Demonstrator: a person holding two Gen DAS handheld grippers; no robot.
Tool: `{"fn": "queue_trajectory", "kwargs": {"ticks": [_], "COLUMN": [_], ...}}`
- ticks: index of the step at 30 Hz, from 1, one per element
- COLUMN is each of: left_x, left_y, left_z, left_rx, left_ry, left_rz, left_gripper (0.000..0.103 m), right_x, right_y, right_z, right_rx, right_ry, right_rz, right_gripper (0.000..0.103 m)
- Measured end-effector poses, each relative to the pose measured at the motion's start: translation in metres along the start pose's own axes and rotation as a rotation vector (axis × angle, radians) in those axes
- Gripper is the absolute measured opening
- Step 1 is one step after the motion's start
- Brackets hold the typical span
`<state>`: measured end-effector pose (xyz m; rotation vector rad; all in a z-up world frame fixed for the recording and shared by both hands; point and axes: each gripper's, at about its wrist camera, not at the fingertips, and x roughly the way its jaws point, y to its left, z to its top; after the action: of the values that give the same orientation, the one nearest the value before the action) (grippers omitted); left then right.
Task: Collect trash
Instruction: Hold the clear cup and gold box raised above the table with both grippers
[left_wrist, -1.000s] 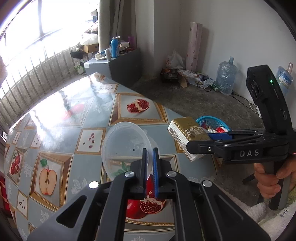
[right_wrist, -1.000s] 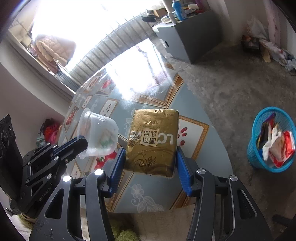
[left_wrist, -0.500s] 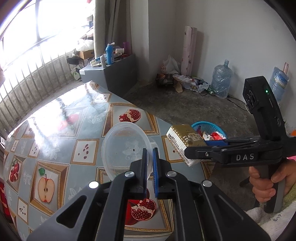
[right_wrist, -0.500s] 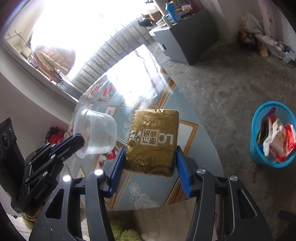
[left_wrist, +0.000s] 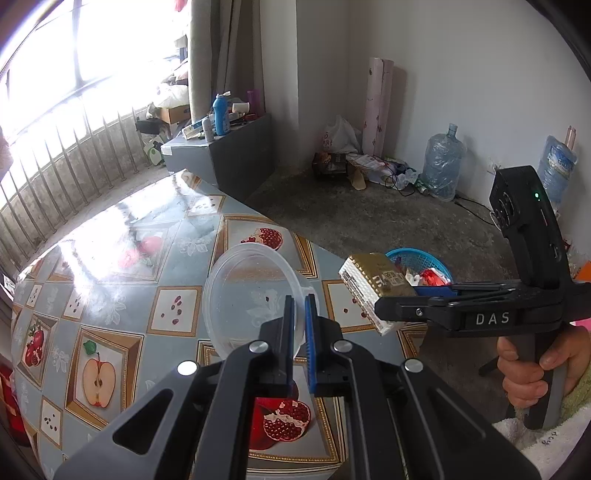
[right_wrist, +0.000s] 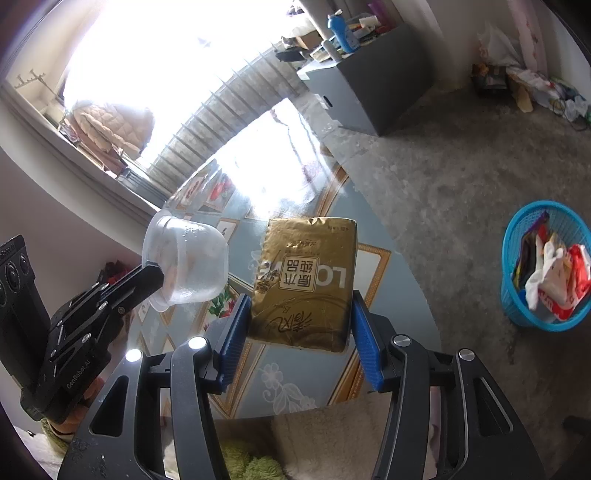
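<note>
A: Table (left_wrist: 122, 258) first, fruit-print cloth. Both grippers hold their things up above it.

B: Right gripper (right_wrist: 299, 325)?

A: Blue fingers (right_wrist: 232, 332) well apart, clamped on the two long edges of the gold tissue pack (right_wrist: 306, 280). Pack's long axis runs away along the fingers, flat printed face up to the camera.

B: Writing?

A: Big white "LO" and Chinese characters in a white box, upside down in the right wrist view. Gripper body reads "DAS" in the left view.

B: Left gripper (left_wrist: 300, 317)?

A: Fingers nearly together, pinching the rim of the clear plastic bowl (left_wrist: 251, 299). Bowl tipped on its side, mouth toward the left camera. Left gripper's side reads something like "GenRobot.AI", small.

B: Bin?

A: Blue basket (right_wrist: 543, 266) on the floor beyond the table edge, wrappers inside.
</note>
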<state>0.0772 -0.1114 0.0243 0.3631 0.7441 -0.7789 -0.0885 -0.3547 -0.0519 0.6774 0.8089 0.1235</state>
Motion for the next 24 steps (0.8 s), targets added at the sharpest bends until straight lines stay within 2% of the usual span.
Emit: {"fn": "queue_trajectory", "kwargs": {"ticks": [24], "left_x": [-0.013], "left_y": [-0.011], "left_z": [0.010], "left_rx": [0.017], "left_ry": [-0.019], "left_rz": [0.000], "left_gripper": [0.005], "right_x": [-0.007], "right_y": [-0.003], "right_z": [0.000], "right_rx": [0.009], "right_ry": [-0.035], "right_rz": [0.013], "right_gripper": [0.050]}}
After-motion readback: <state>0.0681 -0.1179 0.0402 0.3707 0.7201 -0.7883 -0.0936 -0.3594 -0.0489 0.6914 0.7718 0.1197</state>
